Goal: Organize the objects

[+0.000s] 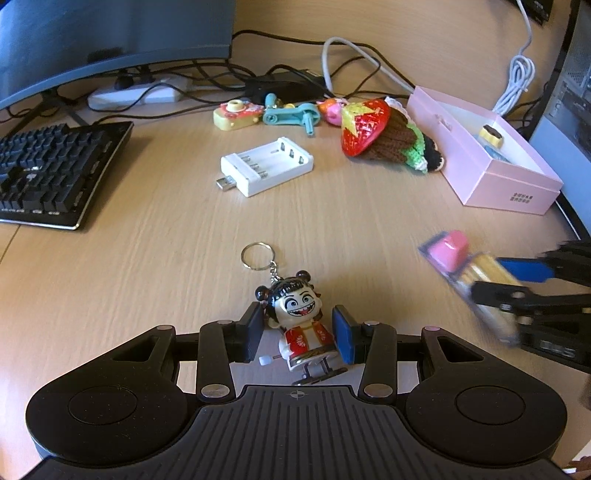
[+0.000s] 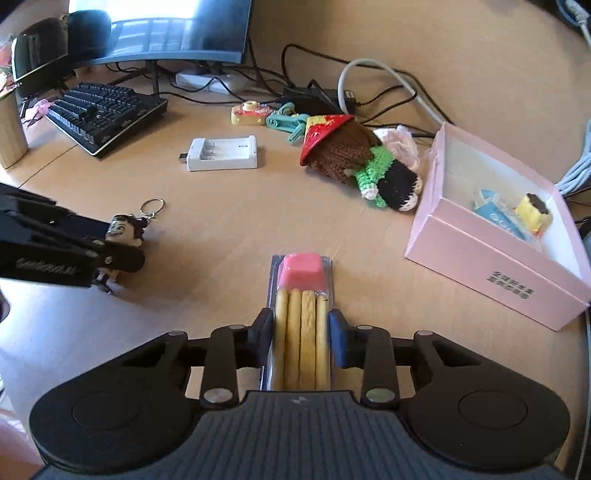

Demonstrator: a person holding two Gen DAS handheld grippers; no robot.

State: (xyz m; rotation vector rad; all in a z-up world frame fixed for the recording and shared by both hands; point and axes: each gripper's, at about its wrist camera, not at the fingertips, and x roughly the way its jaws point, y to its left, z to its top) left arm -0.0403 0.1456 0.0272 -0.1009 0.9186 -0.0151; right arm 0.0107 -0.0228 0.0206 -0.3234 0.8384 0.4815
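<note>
Between right claw (image 2: 300, 338) pads: clear pack (image 2: 301, 314), yellow sticks, pink block.

An office desk: a wooden tabletop (image 1: 155, 243) with a monitor (image 1: 110, 33), keyboard (image 1: 55, 170) and tangled cables (image 1: 229, 74).

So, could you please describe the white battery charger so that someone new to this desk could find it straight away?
Start at the black keyboard on the wooden desk and look toward the pink box. In the open space between them lies the battery charger, flat and alone. Unlike the colourful toys behind it, it is a plain white block with empty battery slots and a USB plug on one end.
</note>
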